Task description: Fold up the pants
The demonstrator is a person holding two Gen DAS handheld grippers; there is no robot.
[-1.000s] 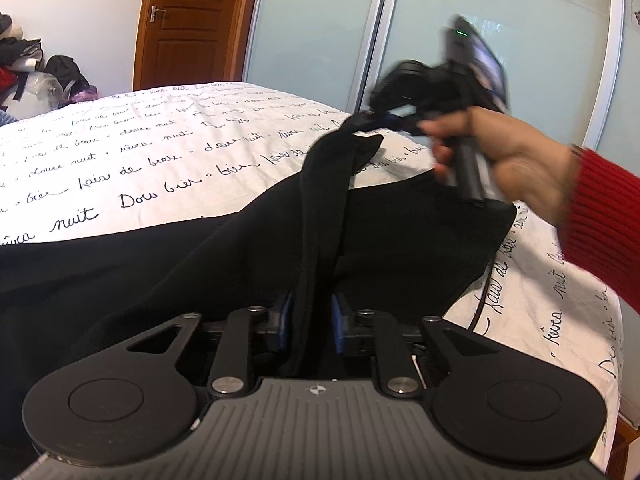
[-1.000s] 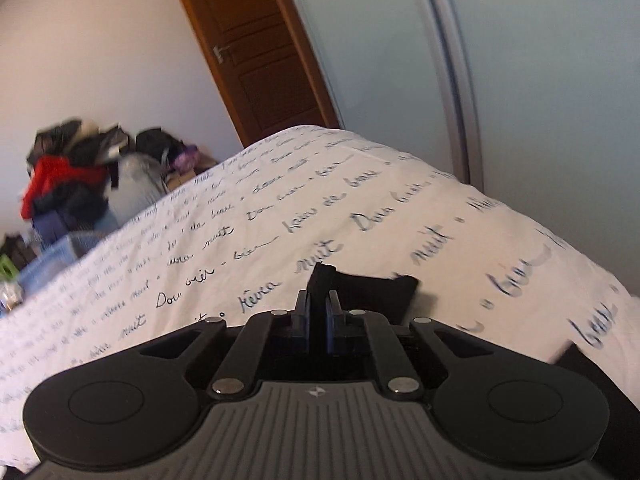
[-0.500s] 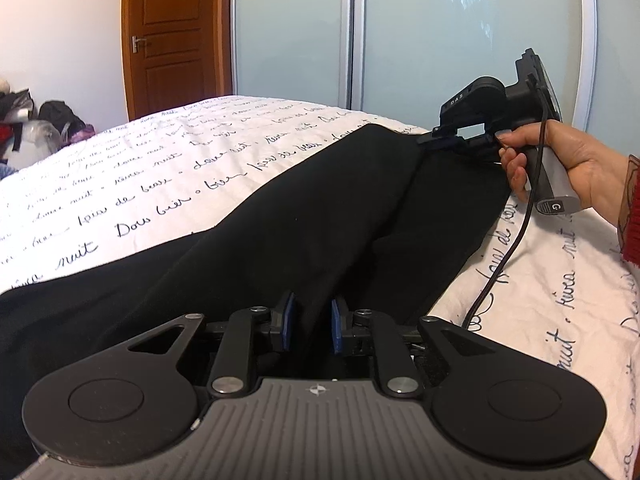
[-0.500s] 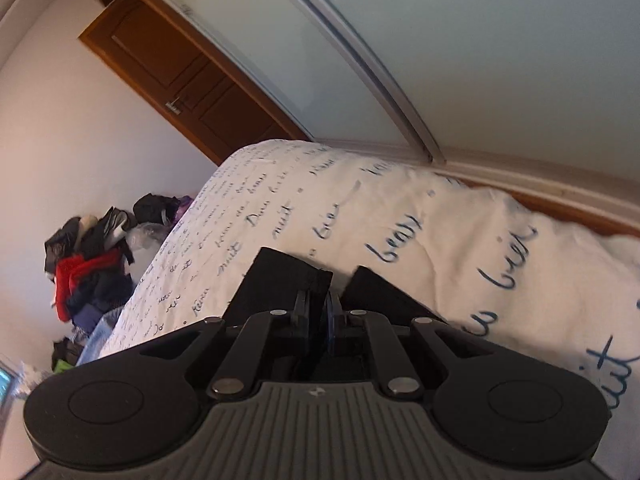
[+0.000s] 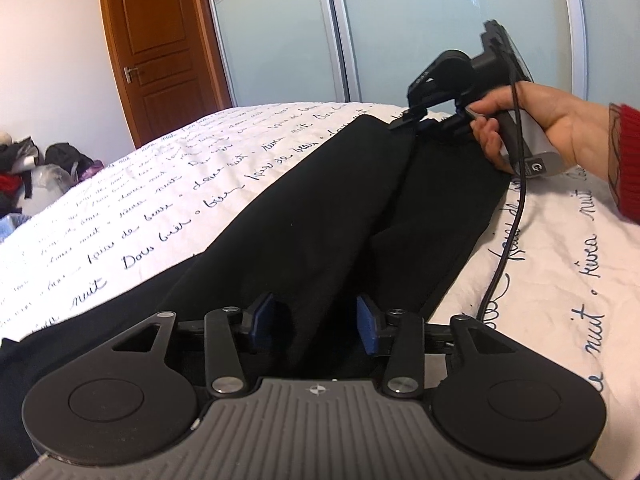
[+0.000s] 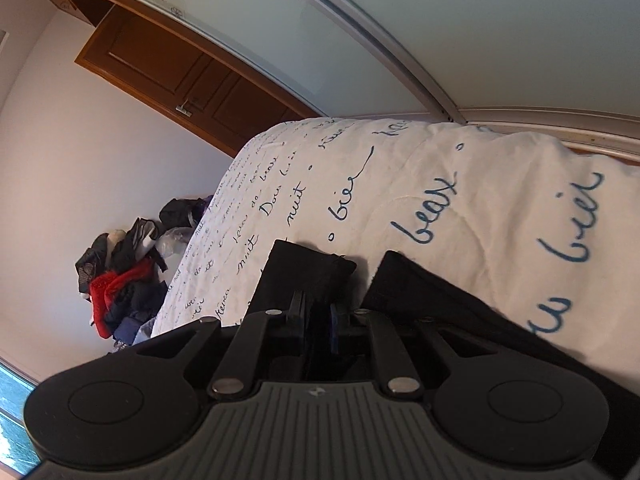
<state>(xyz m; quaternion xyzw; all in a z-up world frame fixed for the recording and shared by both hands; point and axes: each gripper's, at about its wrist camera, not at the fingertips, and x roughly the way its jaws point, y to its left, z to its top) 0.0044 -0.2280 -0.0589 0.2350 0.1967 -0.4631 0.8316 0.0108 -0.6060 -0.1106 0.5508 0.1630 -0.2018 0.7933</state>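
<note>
The plain black fabric pants [image 5: 320,216] lie stretched lengthwise on the bed's white quilted cover [image 5: 560,264], the two legs side by side with a dark crease running between them. The cloth is matte, with no visible pattern, and reaches from the near gripper away toward the far one. In the right wrist view the leg ends [image 6: 304,276] show as two squared, hemmed flaps resting on the cover.

The cover is printed all over with dark blue handwriting; "nuit", "bien" and "beaux" can be read, along with what looks like "Dors bien" and "rêves". A grey end cap on the far gripper's handle bears a small round logo, too small to read.

The left gripper [image 5: 316,322] sits low at the near end of the pants. Its jaws have just been opening and now stand apart, blue pads [image 5: 366,324] clear of the cloth on either side, with a ridge of black fabric lying between them.

The right gripper [image 6: 318,326] is at the far end, held by a hand [image 5: 548,128] in a red knitted sleeve [image 5: 626,160], a black cable [image 5: 508,224] trailing down across the cover. Its jaws are nearly closed, pinching a thin fold of the pants near the hems.

A brown wooden door [image 5: 160,52] and frosted sliding panels [image 5: 400,28] stand behind the bed.
</note>
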